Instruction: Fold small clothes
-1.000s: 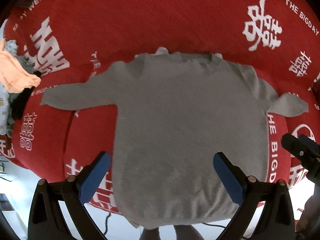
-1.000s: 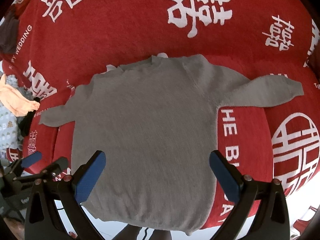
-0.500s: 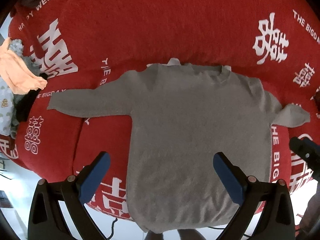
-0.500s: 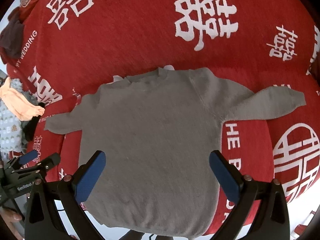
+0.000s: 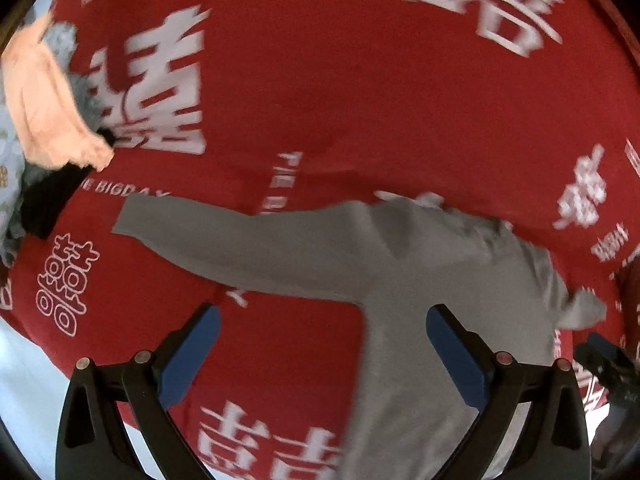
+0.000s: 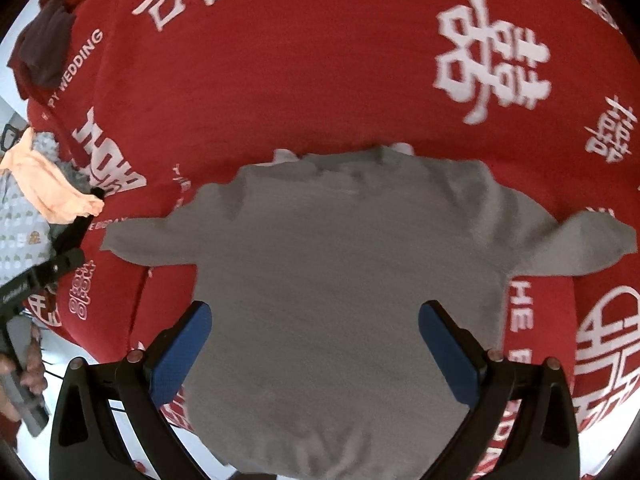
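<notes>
Both wrist views downward, sharing the grey sweater (image 6: 340, 280).

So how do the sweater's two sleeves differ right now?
The left sleeve lies stretched out long and flat, tapering toward the pile of clothes. The right sleeve looks shorter and broader, bunched toward its end, with a rounded tip. Both are the same grey knit, spread sideways from the sweater on the red blanket, and neither is folded in yet.

Both tongs looked the same: left tongs (image 5: 323, 354) and right tongs (image 6: 315, 350) had chunky black arms, blue pads (image 6: 180, 350) inside, and little silver screws (image 5: 502, 357) further back.
</notes>
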The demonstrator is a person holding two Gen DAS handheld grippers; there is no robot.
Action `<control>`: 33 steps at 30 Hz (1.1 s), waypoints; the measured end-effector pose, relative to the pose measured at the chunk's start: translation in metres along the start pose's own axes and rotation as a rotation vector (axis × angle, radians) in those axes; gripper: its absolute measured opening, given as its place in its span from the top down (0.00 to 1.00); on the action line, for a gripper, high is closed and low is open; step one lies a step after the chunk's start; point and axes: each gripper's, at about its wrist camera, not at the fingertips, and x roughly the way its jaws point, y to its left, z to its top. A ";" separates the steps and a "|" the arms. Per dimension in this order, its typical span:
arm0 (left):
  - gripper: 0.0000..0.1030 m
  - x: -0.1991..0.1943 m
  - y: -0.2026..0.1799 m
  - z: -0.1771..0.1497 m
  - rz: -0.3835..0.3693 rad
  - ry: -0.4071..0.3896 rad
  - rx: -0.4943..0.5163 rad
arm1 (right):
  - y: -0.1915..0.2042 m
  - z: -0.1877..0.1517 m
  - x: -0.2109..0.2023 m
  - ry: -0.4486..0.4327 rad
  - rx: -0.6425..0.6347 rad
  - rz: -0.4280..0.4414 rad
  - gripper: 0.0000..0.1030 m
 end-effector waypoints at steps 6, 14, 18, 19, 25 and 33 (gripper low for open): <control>0.00 0.057 0.097 0.017 -0.111 0.006 -0.170 | 0.081 0.018 0.041 0.030 -0.056 0.068 0.00; 0.00 0.169 0.185 0.006 -0.259 0.092 -0.422 | 0.158 0.005 0.117 0.142 -0.131 0.081 0.00; 0.00 0.199 0.205 0.006 -0.344 0.095 -0.518 | 0.172 -0.007 0.140 0.196 -0.141 0.050 0.00; 0.00 0.203 0.207 0.008 -0.365 0.089 -0.535 | 0.175 -0.009 0.144 0.206 -0.141 0.045 0.00; 0.00 0.211 0.203 0.029 -0.440 0.057 -0.538 | 0.186 -0.003 0.151 0.222 -0.141 0.017 0.00; 0.27 0.219 0.194 0.041 -0.346 0.031 -0.532 | 0.192 0.001 0.151 0.224 -0.132 0.026 0.00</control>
